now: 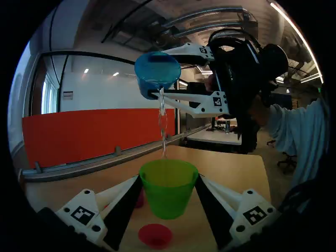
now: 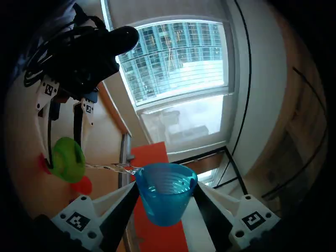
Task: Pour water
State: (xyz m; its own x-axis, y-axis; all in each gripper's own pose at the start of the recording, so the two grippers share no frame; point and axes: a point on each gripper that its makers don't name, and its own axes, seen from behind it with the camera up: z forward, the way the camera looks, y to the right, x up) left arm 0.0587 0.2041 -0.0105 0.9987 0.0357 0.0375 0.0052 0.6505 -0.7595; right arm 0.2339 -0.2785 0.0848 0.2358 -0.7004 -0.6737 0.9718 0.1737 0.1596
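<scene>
My left gripper (image 1: 168, 191) is shut on a green cup (image 1: 168, 193), held upright above the wooden table (image 1: 235, 168). Higher up, my right gripper (image 1: 170, 80) is shut on a blue cup (image 1: 156, 73) tipped toward me. A thin stream of water (image 1: 162, 126) falls from its rim into the green cup. In the right gripper view the blue cup (image 2: 165, 198) sits between the fingers of my right gripper (image 2: 166, 197), and water (image 2: 111, 167) runs off its lip toward the green cup (image 2: 67, 159) held by the left gripper (image 2: 65, 138).
Two red cups rest on the table below the green one, one (image 1: 155, 235) in front and one (image 1: 140, 198) partly hidden at the left. An orange wall panel (image 1: 92, 132) and a rail run behind the table. A person's sleeve (image 1: 298, 130) is at the right.
</scene>
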